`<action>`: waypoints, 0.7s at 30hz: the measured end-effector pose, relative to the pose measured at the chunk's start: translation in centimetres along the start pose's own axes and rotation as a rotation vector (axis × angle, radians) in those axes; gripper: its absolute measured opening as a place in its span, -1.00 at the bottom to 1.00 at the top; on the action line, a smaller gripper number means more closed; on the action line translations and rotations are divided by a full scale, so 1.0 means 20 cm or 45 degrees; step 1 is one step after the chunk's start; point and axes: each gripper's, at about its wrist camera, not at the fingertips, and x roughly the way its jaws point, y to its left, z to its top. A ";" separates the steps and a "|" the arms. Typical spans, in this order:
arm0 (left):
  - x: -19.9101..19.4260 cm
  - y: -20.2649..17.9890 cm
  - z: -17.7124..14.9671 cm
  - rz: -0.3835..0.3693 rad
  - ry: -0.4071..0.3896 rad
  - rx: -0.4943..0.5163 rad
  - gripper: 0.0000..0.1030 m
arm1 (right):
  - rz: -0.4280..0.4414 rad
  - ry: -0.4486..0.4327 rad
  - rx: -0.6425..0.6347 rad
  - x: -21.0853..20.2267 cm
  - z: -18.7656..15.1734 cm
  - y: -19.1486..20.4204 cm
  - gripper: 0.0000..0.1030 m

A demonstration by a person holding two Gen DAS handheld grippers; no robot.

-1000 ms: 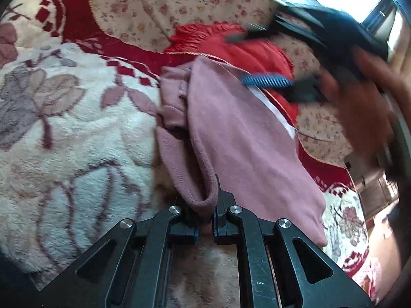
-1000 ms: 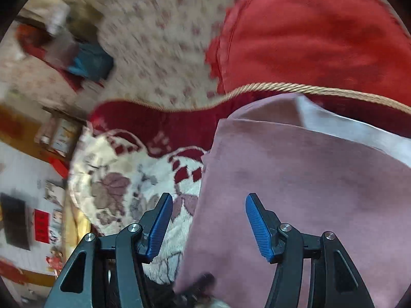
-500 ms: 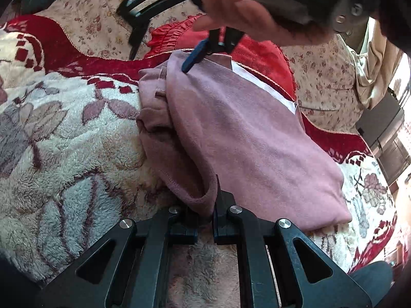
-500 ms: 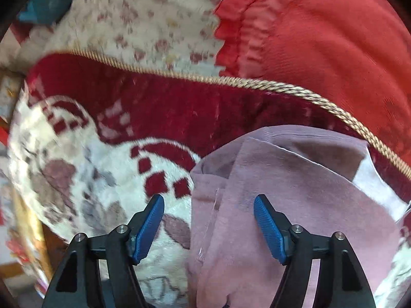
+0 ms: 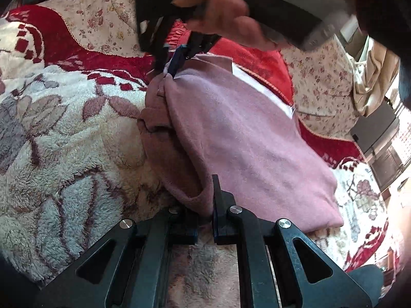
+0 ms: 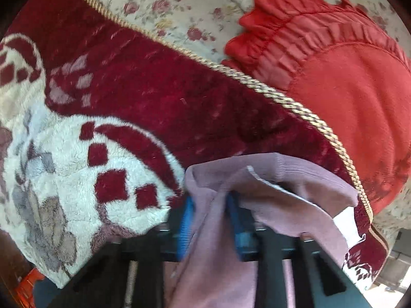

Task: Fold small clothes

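A pink garment (image 5: 244, 141) lies partly folded on a floral fleece blanket (image 5: 64, 128), a white label edge showing along its far side. My left gripper (image 5: 205, 205) is shut on the near hem, which bunches up between its black fingers. At the far corner my right gripper (image 5: 170, 69) points down, held by a person's hand (image 5: 226, 18). In the right wrist view its jaws are closing, and a fold of the pink garment (image 6: 282, 192) sits pinched between the blue pads (image 6: 186, 218) of the right gripper (image 6: 209, 201).
A red ruffled cushion (image 6: 334, 77) lies just beyond the garment on a rose-print sheet (image 5: 102, 12). A gold cord (image 6: 282, 95) edges the blanket's dark red border. Furniture and a bright window stand at the far right of the left wrist view.
The right gripper came down over the garment's far corner and its wide-open jaws closed onto a fold of cloth. The left gripper kept its hold on the near hem.
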 end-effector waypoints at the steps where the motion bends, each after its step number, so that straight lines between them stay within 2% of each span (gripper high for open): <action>1: -0.01 0.00 0.00 -0.007 -0.011 0.004 -0.89 | 0.019 -0.017 0.009 -0.02 -0.01 -0.03 -0.79; 5: -0.08 -0.05 0.02 -0.061 -0.082 0.039 -0.89 | 0.168 -0.118 0.086 -0.16 -0.09 -0.18 -0.83; 11: -0.20 -0.18 0.02 -0.182 -0.179 0.180 -0.89 | 0.310 -0.235 0.200 -0.37 -0.26 -0.38 -0.84; 15: -0.23 -0.29 0.02 -0.227 -0.187 0.265 -0.89 | 0.399 -0.340 0.285 -0.51 -0.42 -0.56 -0.84; 16: -0.23 -0.32 0.02 -0.233 -0.187 0.288 -0.89 | 0.410 -0.361 0.297 -0.52 -0.44 -0.55 -0.84; 21: -0.22 -0.48 0.02 -0.240 -0.191 0.369 -0.89 | 0.478 -0.460 0.398 -0.57 -0.69 -0.87 -0.85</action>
